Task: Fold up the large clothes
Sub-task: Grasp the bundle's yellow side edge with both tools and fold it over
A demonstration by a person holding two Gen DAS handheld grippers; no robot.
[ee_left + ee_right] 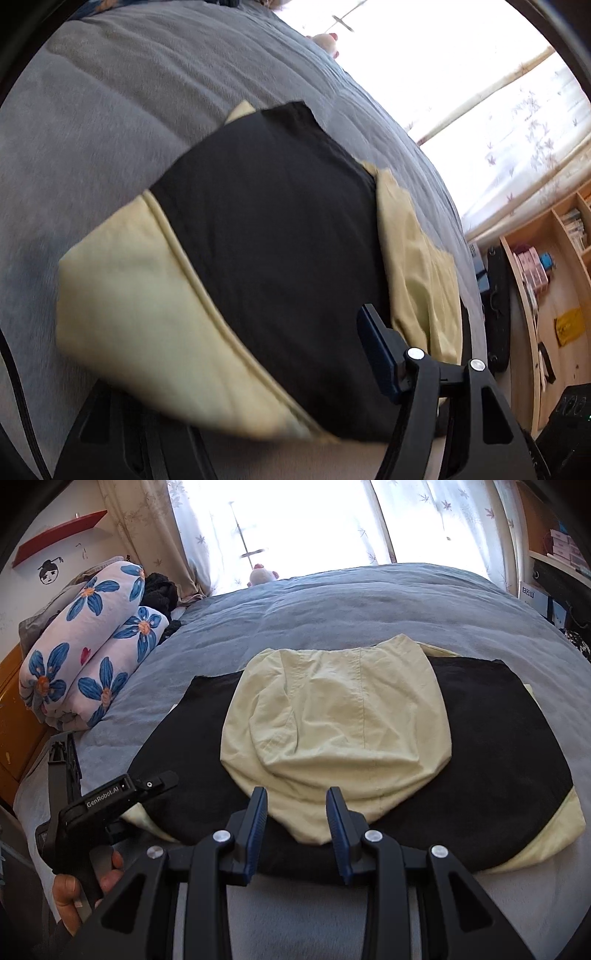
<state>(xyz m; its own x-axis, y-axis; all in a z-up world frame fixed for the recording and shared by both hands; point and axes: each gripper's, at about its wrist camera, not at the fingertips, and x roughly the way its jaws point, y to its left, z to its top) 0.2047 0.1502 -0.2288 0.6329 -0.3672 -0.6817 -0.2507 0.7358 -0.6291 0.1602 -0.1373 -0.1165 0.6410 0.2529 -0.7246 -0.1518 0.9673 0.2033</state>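
A black and pale-yellow garment [491, 738] lies folded flat on the grey bed cover [332, 602], with a yellow panel [332, 720] folded over its middle. My right gripper [299, 812] hovers at the near edge of that yellow panel. Its blue-padded fingers stand apart, and the panel's hem lies loose between them. My left gripper [147, 794], held by a hand [70, 890], is at the garment's near left corner. In the left wrist view the garment [273, 229] fills the middle. One finger [380, 350] shows there, and the cloth hides the other.
Two rolled floral quilts [85, 657] and dark clothes lie at the bed's left. A soft toy [262, 574] sits at the far edge before curtained windows. Wooden shelves [546, 258] with boxes stand beside the bed. An orange wooden piece is at the far left.
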